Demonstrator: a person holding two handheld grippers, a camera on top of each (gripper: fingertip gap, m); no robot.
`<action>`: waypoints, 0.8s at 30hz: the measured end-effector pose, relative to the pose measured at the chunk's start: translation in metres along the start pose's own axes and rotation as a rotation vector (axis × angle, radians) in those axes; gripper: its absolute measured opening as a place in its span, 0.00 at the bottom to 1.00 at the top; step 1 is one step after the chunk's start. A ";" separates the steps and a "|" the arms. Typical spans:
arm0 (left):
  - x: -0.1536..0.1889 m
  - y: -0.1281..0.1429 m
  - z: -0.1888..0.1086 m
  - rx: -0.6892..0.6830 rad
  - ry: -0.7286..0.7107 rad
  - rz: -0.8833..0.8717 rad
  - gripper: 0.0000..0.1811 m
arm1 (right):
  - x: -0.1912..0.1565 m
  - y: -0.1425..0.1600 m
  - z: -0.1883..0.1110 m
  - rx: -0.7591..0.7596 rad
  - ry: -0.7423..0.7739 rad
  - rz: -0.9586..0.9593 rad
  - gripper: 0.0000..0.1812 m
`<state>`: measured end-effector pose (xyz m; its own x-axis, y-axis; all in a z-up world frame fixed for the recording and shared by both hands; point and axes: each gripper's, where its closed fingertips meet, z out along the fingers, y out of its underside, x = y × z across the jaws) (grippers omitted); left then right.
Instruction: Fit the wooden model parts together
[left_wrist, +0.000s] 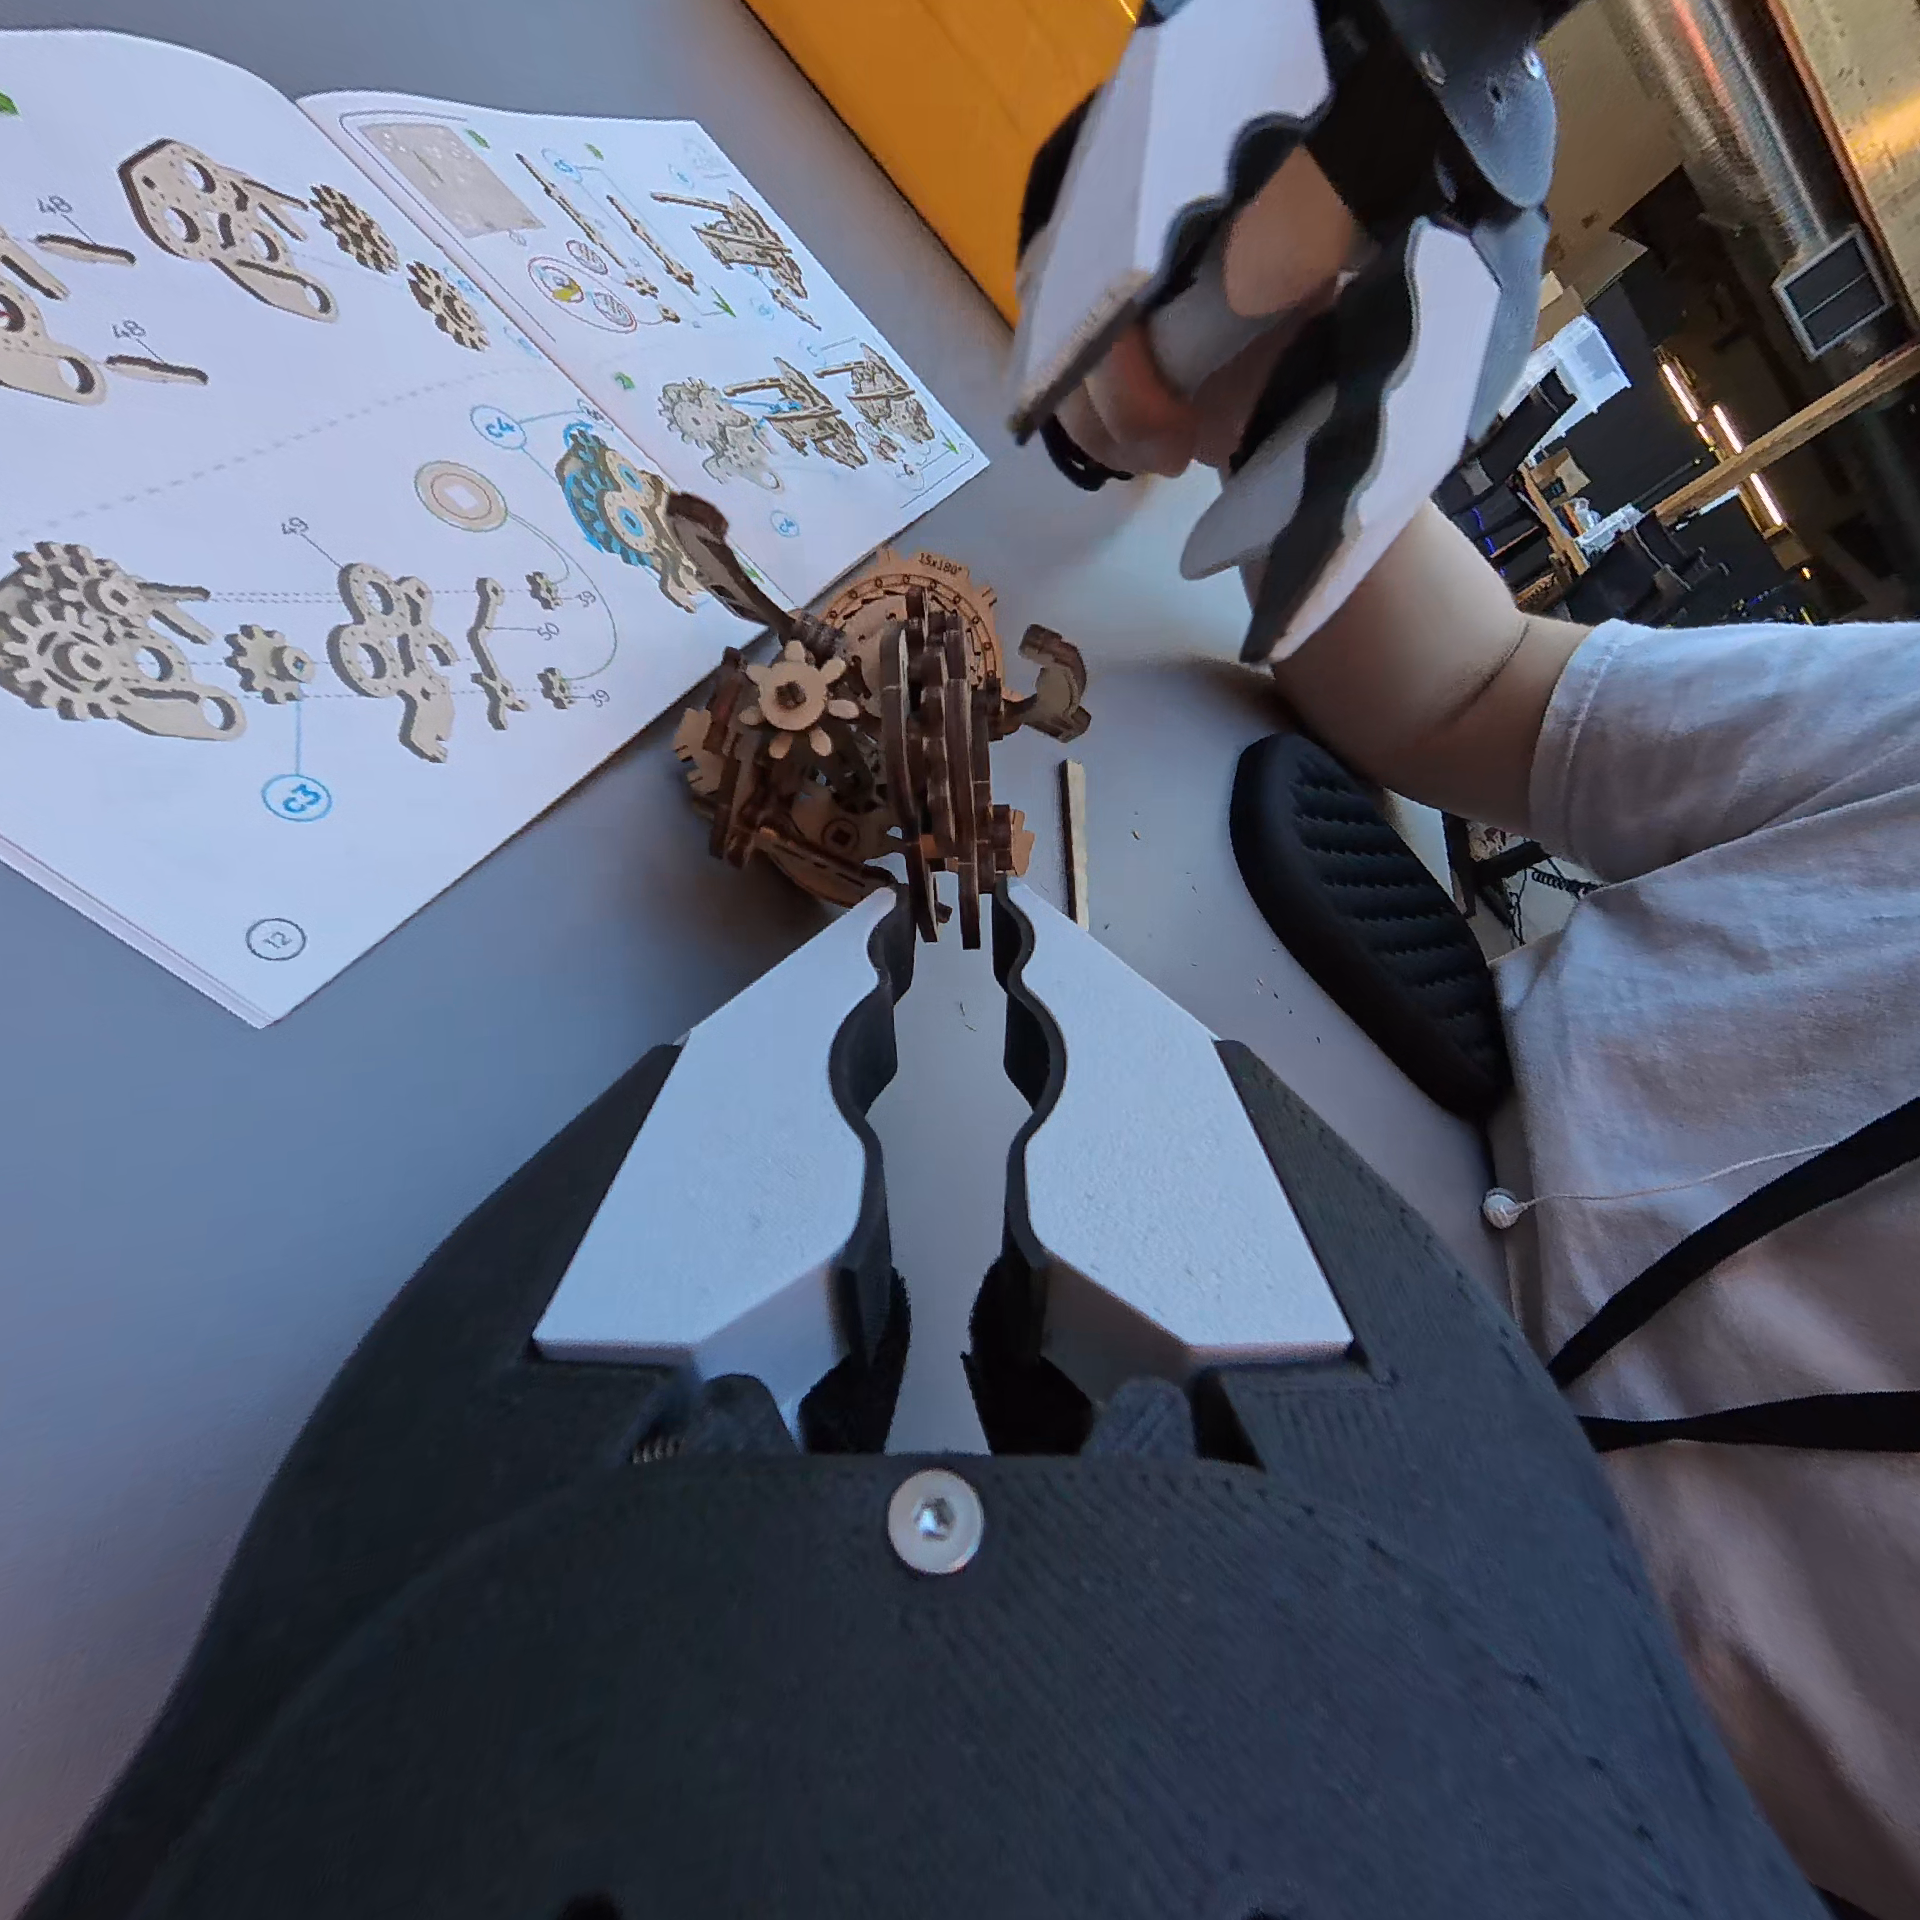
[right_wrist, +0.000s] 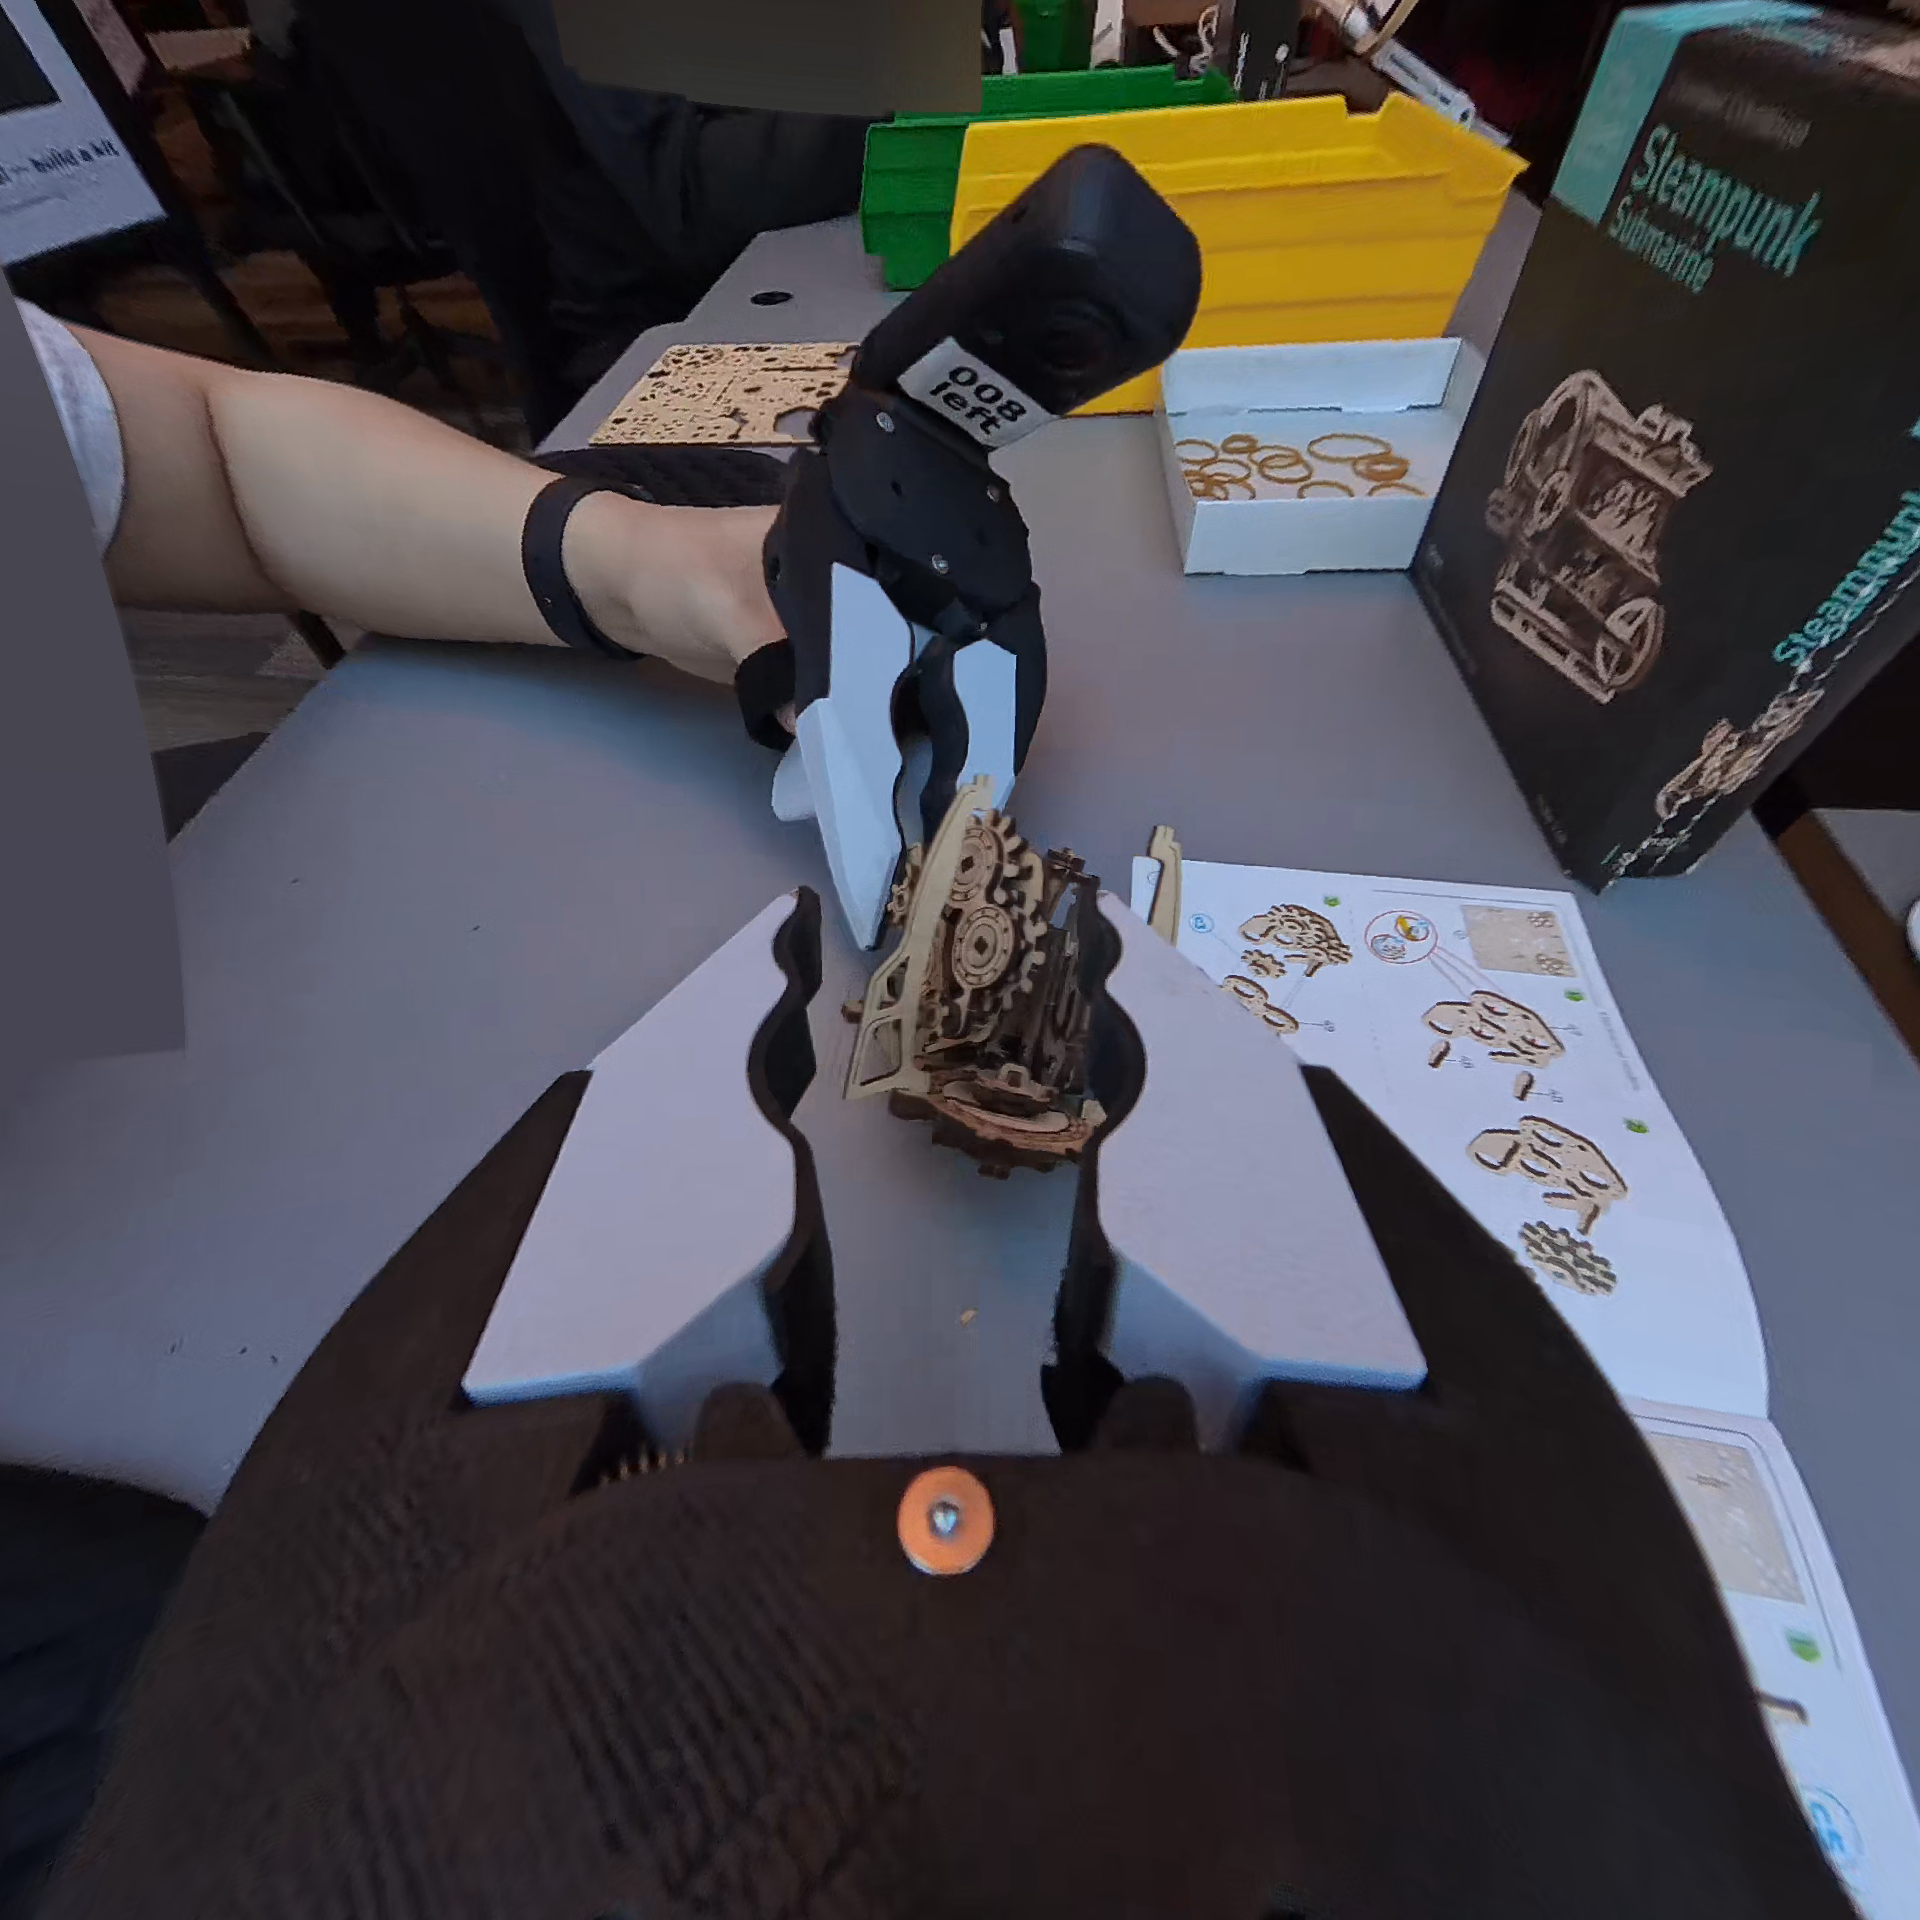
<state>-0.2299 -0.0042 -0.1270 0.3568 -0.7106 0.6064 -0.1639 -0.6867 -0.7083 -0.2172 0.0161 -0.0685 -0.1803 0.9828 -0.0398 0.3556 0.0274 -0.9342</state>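
Left gripper (left_wrist: 951, 920) fills the left wrist view, fingers narrowed onto the upright plates of the wooden gear assembly (left_wrist: 873, 748), which stands on the grey worktop (left_wrist: 416, 1195) beside the open instruction booklet (left_wrist: 343, 499); a loose wooden strip (left_wrist: 1073, 842) lies just right of it. Right wrist view: right gripper (right_wrist: 951, 940) parted wide, fingers flanking the assembly; whether they touch it cannot be told. Kit box (right_wrist: 1704, 468), yellow bin (right_wrist: 1299, 218), white tray of rings (right_wrist: 1299, 468) behind.
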 end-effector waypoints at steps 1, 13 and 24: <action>0.000 -0.001 0.000 0.002 -0.001 -0.001 0.07 | -0.006 0.001 -0.003 -0.012 0.021 -0.043 0.26; -0.002 -0.002 -0.002 0.010 -0.014 0.005 0.07 | 0.029 -0.045 -0.134 -0.103 0.617 -0.257 0.26; -0.003 -0.003 -0.002 0.014 -0.024 0.010 0.07 | 0.038 -0.020 -0.147 -0.118 0.642 -0.178 0.26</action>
<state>-0.2324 0.0002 -0.1260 0.3769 -0.7134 0.5907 -0.1544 -0.6772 -0.7194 -0.0967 0.0796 0.0006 0.3221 0.8741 0.3635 0.4755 0.1826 -0.8605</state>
